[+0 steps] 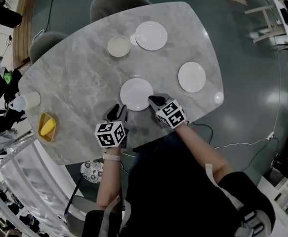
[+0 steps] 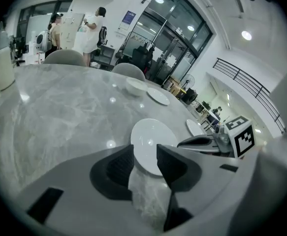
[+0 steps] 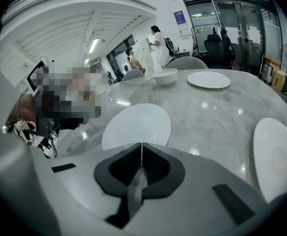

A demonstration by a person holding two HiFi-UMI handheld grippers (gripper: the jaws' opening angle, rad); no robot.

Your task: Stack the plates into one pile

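Where left gripper (image 2: 144, 151) fingers (image 2: 175, 167) overlap it, nearest plate (image 2: 150, 136) rim hidden

No words, numbers or brand names can be read anywhere. The left cube (image 1: 110, 134) and the right cube (image 1: 170, 113) bear only black-and-white square marker patterns, with no letters or digits among them. A blue sign (image 2: 129, 17) hangs on the glass front (image 2: 177, 48) far behind the surface. It shows in both gripper views, but its print is too small to make out.
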